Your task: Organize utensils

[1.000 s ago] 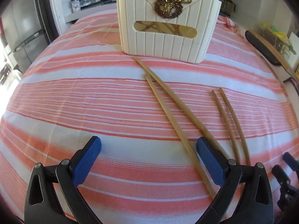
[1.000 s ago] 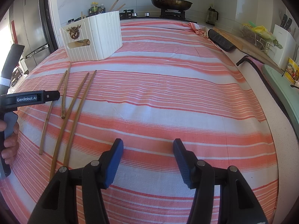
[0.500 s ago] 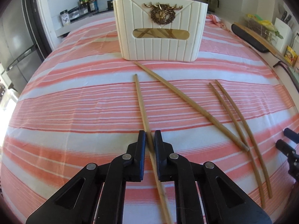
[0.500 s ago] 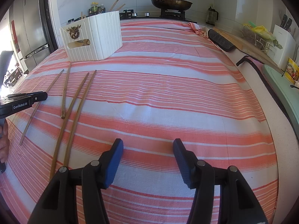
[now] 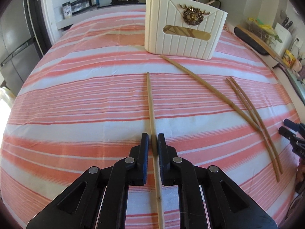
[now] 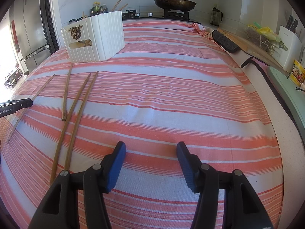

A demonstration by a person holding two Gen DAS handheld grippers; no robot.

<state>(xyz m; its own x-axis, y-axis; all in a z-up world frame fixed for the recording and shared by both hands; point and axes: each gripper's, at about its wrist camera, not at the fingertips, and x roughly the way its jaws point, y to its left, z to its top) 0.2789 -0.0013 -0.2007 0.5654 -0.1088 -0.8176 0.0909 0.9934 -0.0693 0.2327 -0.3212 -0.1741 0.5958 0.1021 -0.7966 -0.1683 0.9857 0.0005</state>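
Note:
My left gripper is shut on a long bamboo chopstick that points toward the cream utensil box. The box stands at the back with chopsticks showing through its slot. One loose chopstick lies slanted in front of the box, and a pair lies to the right. In the right wrist view my right gripper is open and empty over the striped cloth, with the box far left, the pair beside it, and the left gripper at the left edge on the held chopstick.
A red and white striped cloth covers the counter. A pan sits on the stove at the back. A black mat, a cutting board and a knife block line the right side. A fridge stands left.
My left gripper went from wide open to shut on one chopstick and swung it away from its neighbour. The right gripper has stayed still and open.

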